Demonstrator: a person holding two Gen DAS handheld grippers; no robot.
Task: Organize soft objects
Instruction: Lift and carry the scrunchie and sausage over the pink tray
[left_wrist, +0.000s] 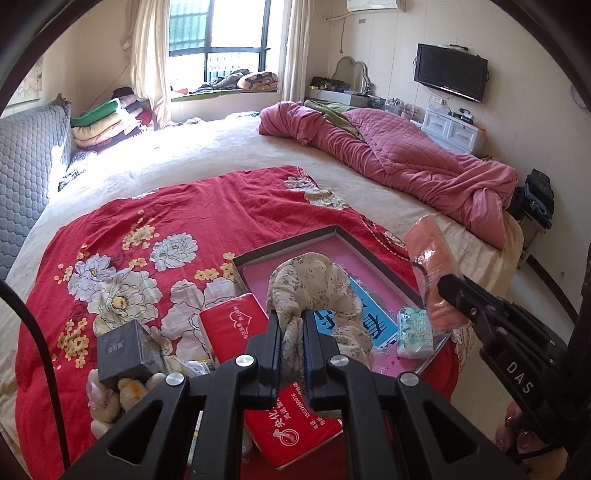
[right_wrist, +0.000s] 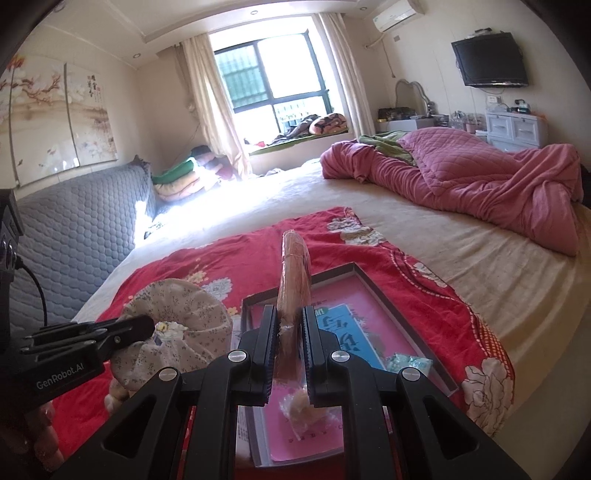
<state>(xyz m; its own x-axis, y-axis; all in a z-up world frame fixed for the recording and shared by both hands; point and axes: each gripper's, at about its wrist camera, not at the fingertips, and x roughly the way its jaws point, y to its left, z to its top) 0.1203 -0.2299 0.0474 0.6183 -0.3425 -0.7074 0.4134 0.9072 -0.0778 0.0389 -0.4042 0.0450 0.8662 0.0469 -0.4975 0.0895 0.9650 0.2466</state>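
L gripper (left_wrist: 290, 328) pinched floral cloth (left_wrist: 314, 284), R gripper (right_wrist: 290, 328) clamped pink pack (right_wrist: 293, 273), both lower centre over tray (left_wrist: 288, 240), prob. for dropping in.

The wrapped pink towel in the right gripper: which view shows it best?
Left wrist view: the wrapped pink towel shows broadside, clamped low by the right gripper. The right wrist view shows it only edge-on, between that gripper's fingers.

A bright red bedspread printed with white and yellow flowers (left_wrist: 147, 229) lies over a cream sheet (left_wrist: 229, 147). The shallow grey-rimmed box (left_wrist: 284, 240) is pink inside with a blue panel. The cream cloth with small grey sprigs (left_wrist: 314, 280) contrasts with the plain salmon-pink wrapped towel (left_wrist: 432, 266).
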